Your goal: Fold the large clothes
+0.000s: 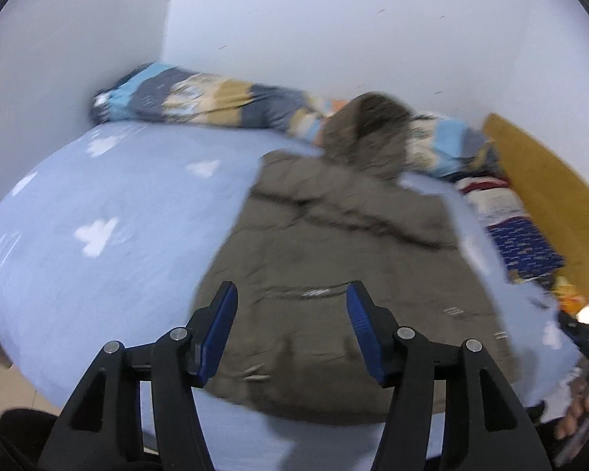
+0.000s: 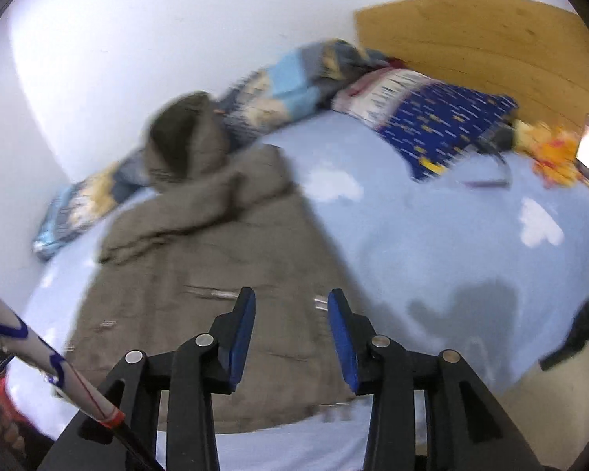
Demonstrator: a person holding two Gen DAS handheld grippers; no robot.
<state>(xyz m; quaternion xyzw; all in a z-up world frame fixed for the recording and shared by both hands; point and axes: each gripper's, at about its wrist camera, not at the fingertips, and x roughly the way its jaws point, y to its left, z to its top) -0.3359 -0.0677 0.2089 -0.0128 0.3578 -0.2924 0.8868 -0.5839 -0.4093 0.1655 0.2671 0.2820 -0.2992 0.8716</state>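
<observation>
An olive-brown hooded padded coat (image 1: 333, 251) lies flat on a light blue bed sheet (image 1: 117, 196), hood toward the wall, hem toward me. It also shows in the right wrist view (image 2: 216, 251). My left gripper (image 1: 292, 294) is open and empty, held above the coat's lower part. My right gripper (image 2: 290, 302) is open and empty, above the coat's lower right edge. Both views are motion-blurred.
A patterned rolled quilt (image 1: 200, 98) lies along the wall behind the hood. A dark blue patterned pillow (image 2: 443, 125) and a wooden headboard (image 2: 491, 39) stand at the right. An orange toy (image 2: 553, 153) sits near the headboard. A striped white stick (image 2: 39, 357) crosses the lower left.
</observation>
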